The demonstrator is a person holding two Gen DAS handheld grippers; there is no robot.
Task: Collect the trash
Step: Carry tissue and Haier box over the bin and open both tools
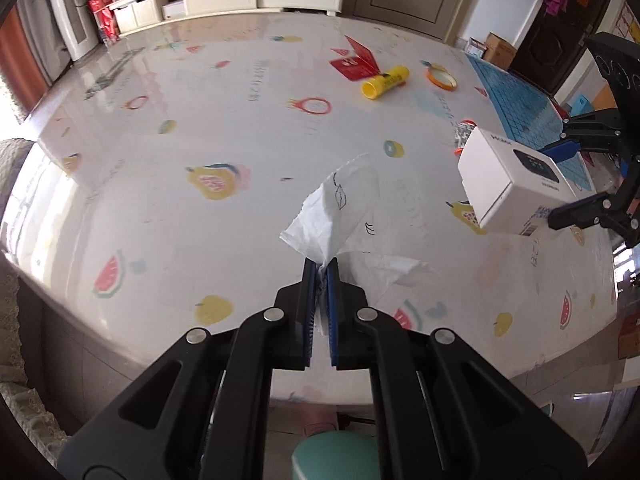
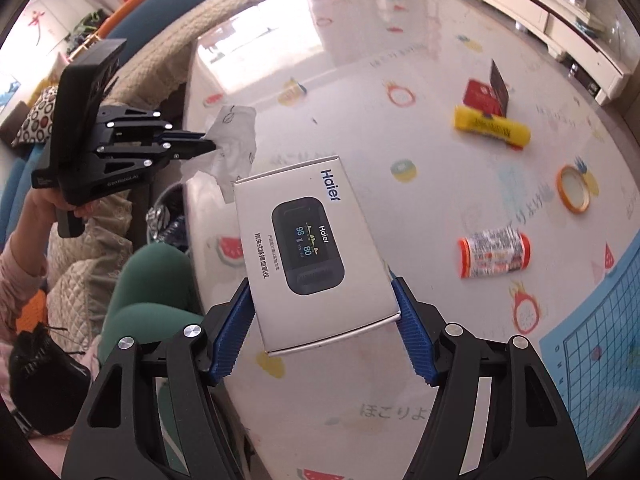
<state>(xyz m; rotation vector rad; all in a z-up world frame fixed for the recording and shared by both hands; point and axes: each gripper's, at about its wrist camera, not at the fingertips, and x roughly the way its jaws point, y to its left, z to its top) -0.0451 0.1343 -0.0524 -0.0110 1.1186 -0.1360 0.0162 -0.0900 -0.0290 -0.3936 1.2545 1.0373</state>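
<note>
The left gripper [image 1: 321, 276] has its jaws pinching a white tissue [image 1: 336, 208]; the right gripper [image 2: 322, 332] has its jaws clamping a Haier oximeter box [image 2: 312, 248] above the table [image 2: 420, 80].

"Haier" and readout "98", "80" on white box [image 2: 316, 248].

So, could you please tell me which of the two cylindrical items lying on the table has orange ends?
The printed white roll nearest the blue mat; the yellow tube, by the red card, is yellow throughout.
</note>
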